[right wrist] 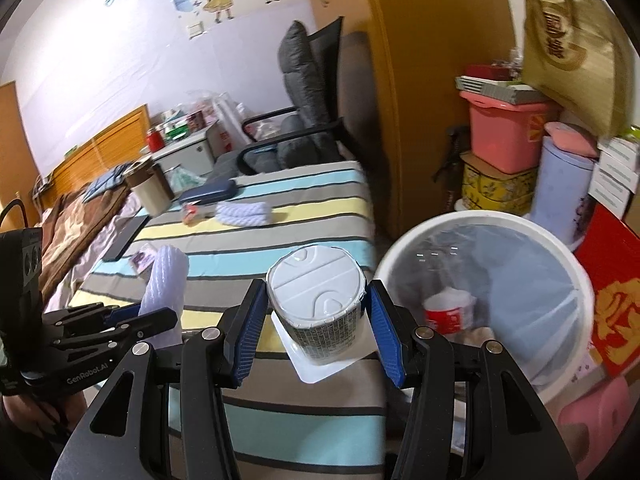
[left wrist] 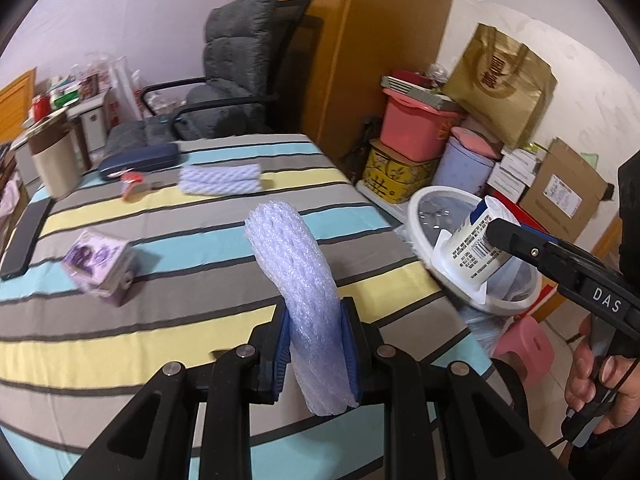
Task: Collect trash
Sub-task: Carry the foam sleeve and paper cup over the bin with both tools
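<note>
While I look out over the striped bed [left wrist: 168,264], my left gripper [left wrist: 316,344] has its fingers [left wrist: 282,344] clamped on a white foam sleeve [left wrist: 296,280]. Its long axis stands roughly upright, the top curling away from me and leftward toward the far end of the bed. Left of it on the bed lies a small purple box [left wrist: 98,266], tipped on one edge; farther back lies a rolled pale towel [left wrist: 220,178]. To the right, my right gripper [right wrist: 316,320] has its fingers [right wrist: 250,330] pressed on a white cup [right wrist: 320,304], its sealed lid facing up and slightly toward me, its axis tilted back. It hangs over the bed's right edge, just left of the white bin [right wrist: 576,272], whose open mouth faces up beside the bed.
</note>
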Demonstrator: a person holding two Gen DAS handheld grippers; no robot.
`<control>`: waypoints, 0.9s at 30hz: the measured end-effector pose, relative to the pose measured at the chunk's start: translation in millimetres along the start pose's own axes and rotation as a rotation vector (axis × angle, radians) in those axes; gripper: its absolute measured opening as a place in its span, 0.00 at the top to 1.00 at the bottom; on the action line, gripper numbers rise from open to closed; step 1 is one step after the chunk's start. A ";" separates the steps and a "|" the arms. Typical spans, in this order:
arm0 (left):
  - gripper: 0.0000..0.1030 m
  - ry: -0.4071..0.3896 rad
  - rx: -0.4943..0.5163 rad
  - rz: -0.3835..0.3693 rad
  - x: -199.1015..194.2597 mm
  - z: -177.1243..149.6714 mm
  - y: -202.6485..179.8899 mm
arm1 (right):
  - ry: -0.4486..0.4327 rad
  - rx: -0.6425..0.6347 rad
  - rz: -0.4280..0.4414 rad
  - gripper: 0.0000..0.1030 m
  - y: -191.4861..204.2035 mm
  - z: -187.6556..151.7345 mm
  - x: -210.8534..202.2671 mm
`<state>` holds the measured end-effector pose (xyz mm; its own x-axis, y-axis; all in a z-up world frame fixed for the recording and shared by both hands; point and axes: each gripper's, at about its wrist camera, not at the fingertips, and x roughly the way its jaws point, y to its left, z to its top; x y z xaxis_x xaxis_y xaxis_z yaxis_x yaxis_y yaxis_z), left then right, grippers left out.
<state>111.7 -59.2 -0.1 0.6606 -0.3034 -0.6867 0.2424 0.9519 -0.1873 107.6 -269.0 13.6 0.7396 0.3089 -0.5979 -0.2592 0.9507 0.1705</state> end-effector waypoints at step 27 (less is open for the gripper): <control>0.76 0.082 0.174 -0.249 82.1 38.0 -120.1 | 0.000 0.137 -0.213 0.49 -84.9 -14.2 -23.6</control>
<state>163.8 -200.1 -7.3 0.5075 -0.5153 -0.6906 0.5124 0.8248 -0.2388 103.3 -357.4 2.2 0.7684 0.1014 -0.6319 -0.0108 0.9893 0.1456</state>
